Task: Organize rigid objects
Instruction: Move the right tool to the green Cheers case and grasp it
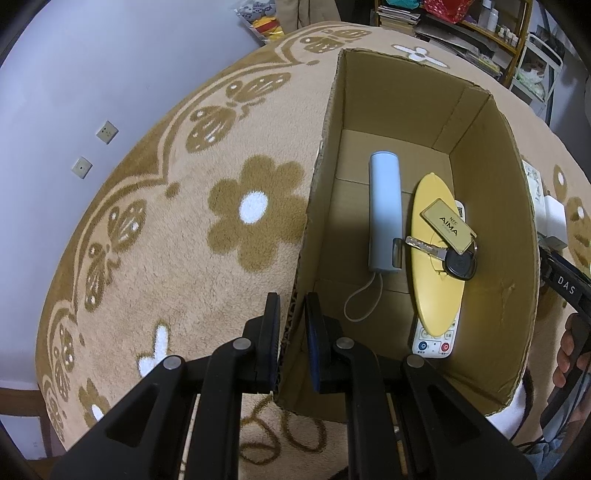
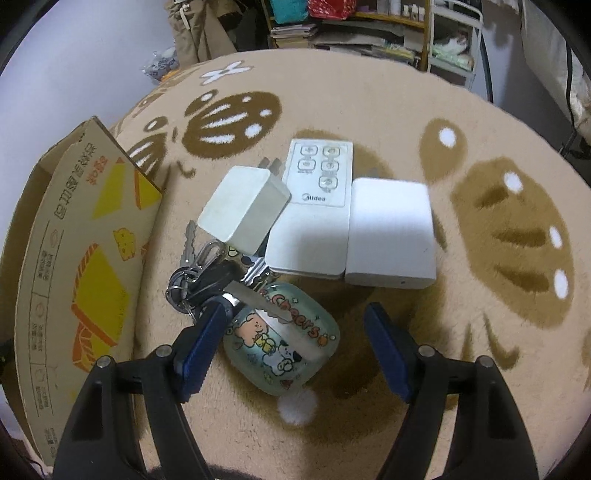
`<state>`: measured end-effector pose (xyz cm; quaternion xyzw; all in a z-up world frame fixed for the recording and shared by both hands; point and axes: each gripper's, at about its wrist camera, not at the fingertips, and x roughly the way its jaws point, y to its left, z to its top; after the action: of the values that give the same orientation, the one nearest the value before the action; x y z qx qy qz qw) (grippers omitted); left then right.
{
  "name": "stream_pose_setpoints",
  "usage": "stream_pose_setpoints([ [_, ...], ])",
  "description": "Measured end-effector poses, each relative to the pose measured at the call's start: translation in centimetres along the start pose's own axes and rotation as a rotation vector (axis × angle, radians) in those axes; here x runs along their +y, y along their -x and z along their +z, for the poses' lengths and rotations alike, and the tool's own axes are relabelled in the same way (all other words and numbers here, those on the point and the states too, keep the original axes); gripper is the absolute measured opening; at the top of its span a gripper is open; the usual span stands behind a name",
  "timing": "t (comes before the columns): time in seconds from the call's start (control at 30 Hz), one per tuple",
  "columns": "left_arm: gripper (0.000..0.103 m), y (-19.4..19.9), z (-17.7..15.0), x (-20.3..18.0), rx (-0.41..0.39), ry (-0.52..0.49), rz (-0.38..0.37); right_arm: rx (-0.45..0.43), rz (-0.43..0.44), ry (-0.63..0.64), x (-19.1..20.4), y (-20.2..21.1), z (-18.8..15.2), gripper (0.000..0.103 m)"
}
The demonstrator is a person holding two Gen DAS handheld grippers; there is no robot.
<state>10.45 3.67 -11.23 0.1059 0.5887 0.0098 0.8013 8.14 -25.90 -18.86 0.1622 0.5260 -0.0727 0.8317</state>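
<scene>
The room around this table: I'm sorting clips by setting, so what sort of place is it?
Probably a lived-in home, perhaps a storage room. A plush floral table cover lies under the items, cluttered shelves of books and bottles stand behind, and household remotes, chargers and keys lie about.

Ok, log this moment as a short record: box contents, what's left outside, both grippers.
box: cardboard box, open top
inside: pale blue power bank, yellow oval lid lying on a white remote, car key with gold tag
outside: Midea remote, two white chargers, key bunch, cartoon case
left gripper: shut on box wall
right gripper: open, straddling cartoon case
</scene>
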Motion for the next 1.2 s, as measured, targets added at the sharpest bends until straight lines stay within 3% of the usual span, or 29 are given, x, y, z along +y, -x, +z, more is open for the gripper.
stream_pose_setpoints([
  [0.37, 0.012, -0.1, 0.0, 0.0, 0.001, -0.001, -0.001, 0.000, -0.054, 0.023, 1.0, -0.9, -0.3, 0.081],
  [0.5, 0.012, -0.1, 0.0, 0.0, 0.002, -0.001, -0.001, -0.003, -0.051, 0.008, 0.8, -0.7, -0.5, 0.069],
  [0.7, 0.012, -0.1, 0.0, 0.0, 0.001, -0.004, 0.000, 0.006, -0.081, 0.106, 0.8, -0.2, -1.4, 0.067],
  [1.2, 0.012, -0.1, 0.1, 0.0, 0.002, -0.004, 0.002, 0.000, -0.044, -0.015, -2.3, 2.7, -1.5, 0.067],
])
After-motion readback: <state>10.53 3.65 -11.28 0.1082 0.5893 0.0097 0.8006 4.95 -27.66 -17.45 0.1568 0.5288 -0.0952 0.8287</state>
